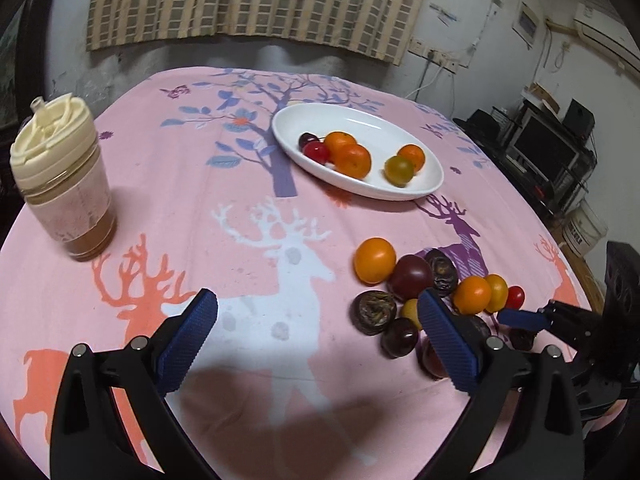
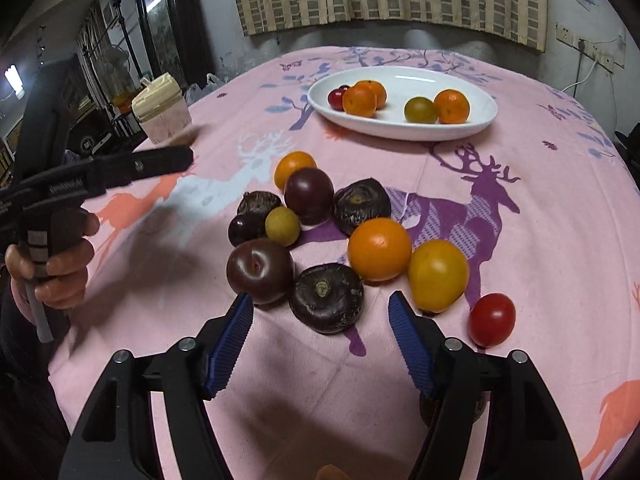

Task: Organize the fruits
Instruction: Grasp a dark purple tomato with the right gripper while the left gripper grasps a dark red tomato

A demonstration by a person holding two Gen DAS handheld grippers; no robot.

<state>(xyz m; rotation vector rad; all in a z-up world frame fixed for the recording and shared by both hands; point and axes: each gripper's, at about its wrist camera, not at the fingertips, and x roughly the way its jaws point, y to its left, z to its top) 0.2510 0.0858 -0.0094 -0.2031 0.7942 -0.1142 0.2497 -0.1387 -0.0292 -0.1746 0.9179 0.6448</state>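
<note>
A white oval plate [image 1: 400,132] [image 2: 472,88] at the far side of the table holds several small fruits: oranges, a green tomato, red and dark cherries. A loose pile of fruits lies nearer: an orange [image 1: 374,260] [image 2: 379,249], dark plums [image 1: 411,276] [image 2: 260,270], a dark water chestnut [image 2: 326,297], a yellow tomato [image 2: 438,274] and a red cherry tomato [image 2: 492,319]. My left gripper [image 1: 318,318] is open and empty, left of the pile. My right gripper [image 2: 320,314] is open and empty, just in front of the water chestnut.
A jar with a cream lid [image 1: 60,184] [image 2: 162,114] stands at the table's left side. The pink deer-print tablecloth [image 1: 240,208] covers the table. A wall with a curtain lies behind, and shelves with electronics [image 1: 548,148] stand to the right.
</note>
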